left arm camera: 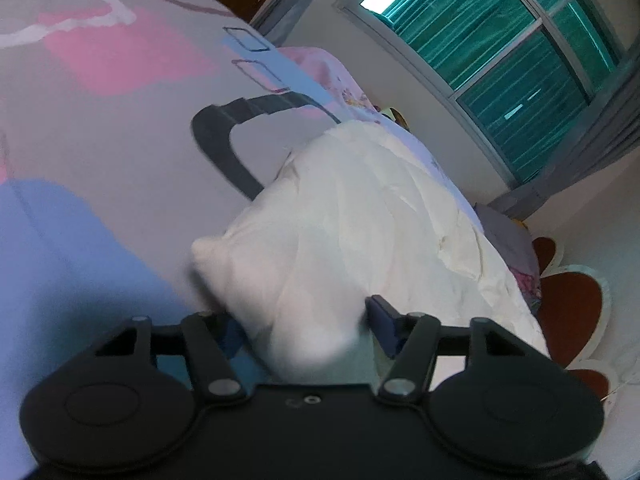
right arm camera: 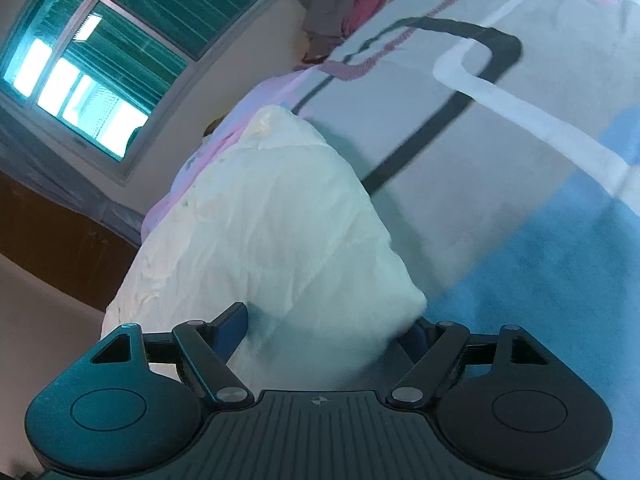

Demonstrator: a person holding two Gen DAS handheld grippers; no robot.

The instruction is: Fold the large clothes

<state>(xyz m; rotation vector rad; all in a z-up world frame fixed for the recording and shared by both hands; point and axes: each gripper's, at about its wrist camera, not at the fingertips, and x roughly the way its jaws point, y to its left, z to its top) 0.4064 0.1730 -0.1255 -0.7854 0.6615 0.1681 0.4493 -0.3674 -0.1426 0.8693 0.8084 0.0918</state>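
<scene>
1. White garment [left arm camera: 360, 220] lies on the bed, over a patterned sheet [left arm camera: 120, 140] w/ pink, blue & grey blocks. It runs from the near edge away toward the far end by the window [left arm camera: 500, 40].
2. Left gripper [left arm camera: 300, 328]: a bunched near corner of the garment sits between the jaws. Right finger [left arm camera: 382, 320] shows beside the cloth; the left one is mostly hidden. Looks like a grasp closing on the corner, but can't tell if the pads really pinch yet.
3. Right gripper [right arm camera: 328, 328]: the other near corner bulges between the jaws, fingers [right arm camera: 234, 328] either side w/ a small gap on the left. Jaws wide, cloth thick; prob. not clamped.
4. Why two corners: likely to lift one edge evenly w/ both hands & carry it over, so the fold lands straight.
5. Both views tilt, so the wrists sit rolled, prob. to slip one finger under the cloth edge.
6. Risk: puffy fabric may slip if only the top layer is caught.
</scene>
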